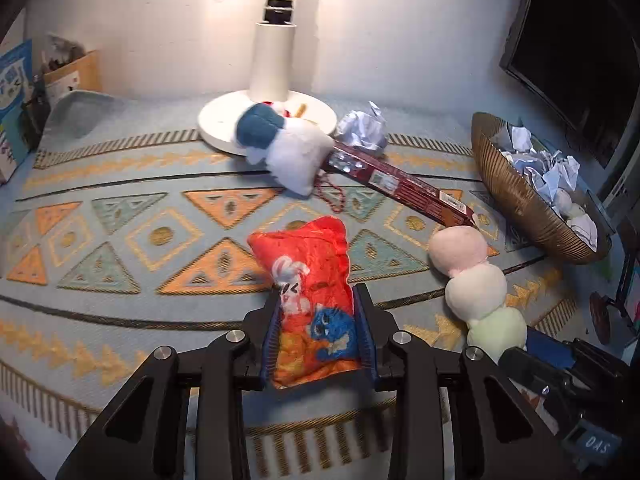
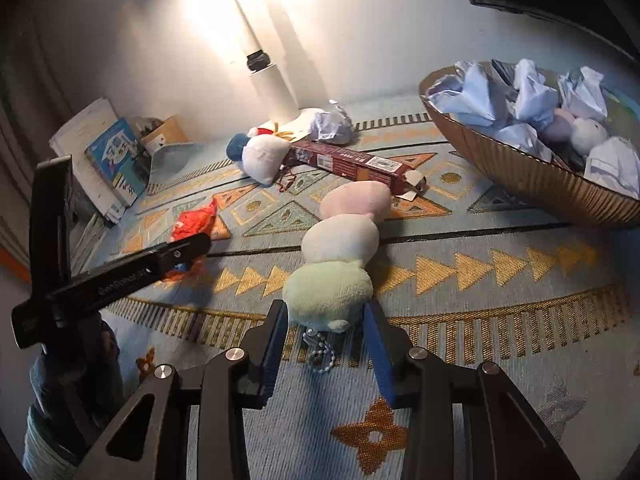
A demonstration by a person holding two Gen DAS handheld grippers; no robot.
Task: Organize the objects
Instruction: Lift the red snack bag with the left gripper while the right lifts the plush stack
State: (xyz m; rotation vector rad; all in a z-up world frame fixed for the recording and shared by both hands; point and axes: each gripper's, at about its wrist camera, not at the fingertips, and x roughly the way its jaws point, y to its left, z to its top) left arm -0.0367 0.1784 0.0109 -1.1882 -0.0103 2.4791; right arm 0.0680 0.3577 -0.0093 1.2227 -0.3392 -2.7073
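Note:
A red plush snack-bag toy (image 1: 312, 292) lies on the patterned rug, and my left gripper (image 1: 318, 300) is closed around its near half with both blue pads against its sides. It also shows in the right wrist view (image 2: 194, 222). A three-ball plush (image 2: 340, 252), pink, cream and green, lies on the rug; it also shows in the left wrist view (image 1: 476, 276). My right gripper (image 2: 326, 312) is open, its fingers on either side of the green ball's near end, with the bead chain (image 2: 318, 354) between them. A woven basket (image 2: 532, 176) at the right holds crumpled paper and small plush balls.
A white and blue plush (image 1: 288, 144), a long maroon box (image 1: 404, 188), a red bead chain (image 1: 332, 196) and a crumpled paper ball (image 1: 362, 126) lie near the white lamp base (image 1: 224, 120). Books and a cardboard box (image 2: 116, 156) stand at the left wall. A dark monitor (image 1: 580, 52) is at the right.

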